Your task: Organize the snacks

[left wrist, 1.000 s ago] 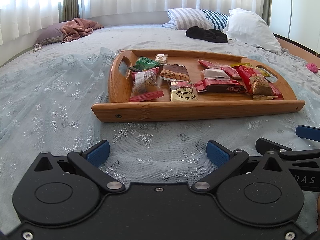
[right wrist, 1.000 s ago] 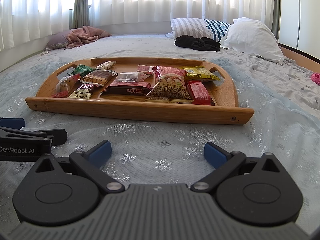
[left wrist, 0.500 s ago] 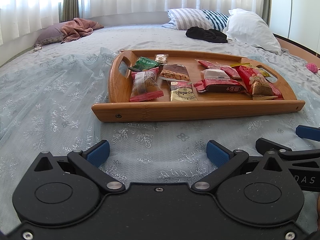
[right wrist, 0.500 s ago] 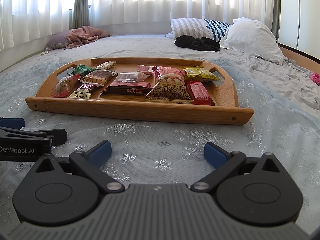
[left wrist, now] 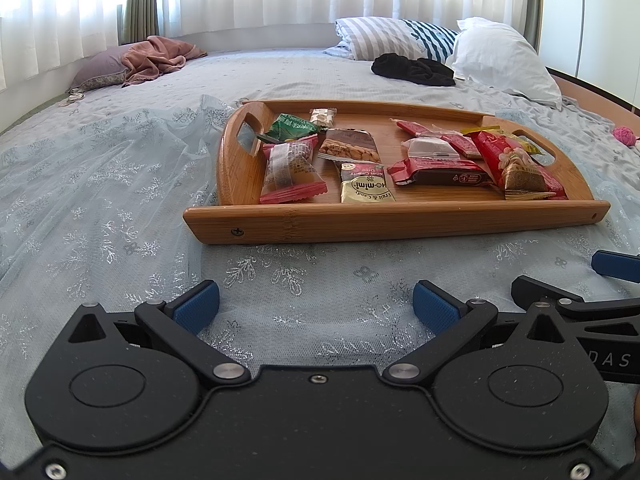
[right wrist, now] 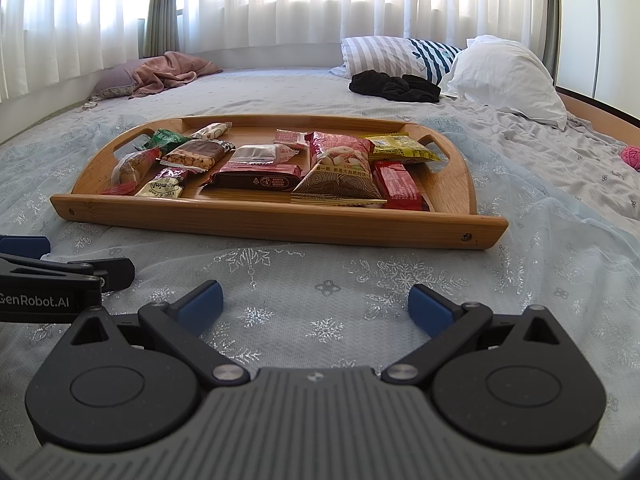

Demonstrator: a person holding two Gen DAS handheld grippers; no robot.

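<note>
A wooden tray (left wrist: 400,222) (right wrist: 280,224) with cut-out handles lies on the bed and holds several snack packets. Among them are a green packet (left wrist: 289,125), a nut bar (left wrist: 350,148) (right wrist: 194,154), a dark red bar (left wrist: 440,174) (right wrist: 256,176), a cream candy bag (left wrist: 365,186) (right wrist: 164,186), a large red-and-brown bag (right wrist: 340,172) and a yellow packet (right wrist: 400,148). My left gripper (left wrist: 316,307) stands open over the bedspread, short of the tray. My right gripper (right wrist: 316,304) is open too, beside it, with nothing between its fingers.
A pale blue snowflake bedspread (left wrist: 100,200) covers the bed. Pillows (left wrist: 500,56), a black garment (left wrist: 412,69) and a pink cloth (left wrist: 156,56) lie at the far side by the curtained window. A pink ball (left wrist: 624,136) rests at the right edge.
</note>
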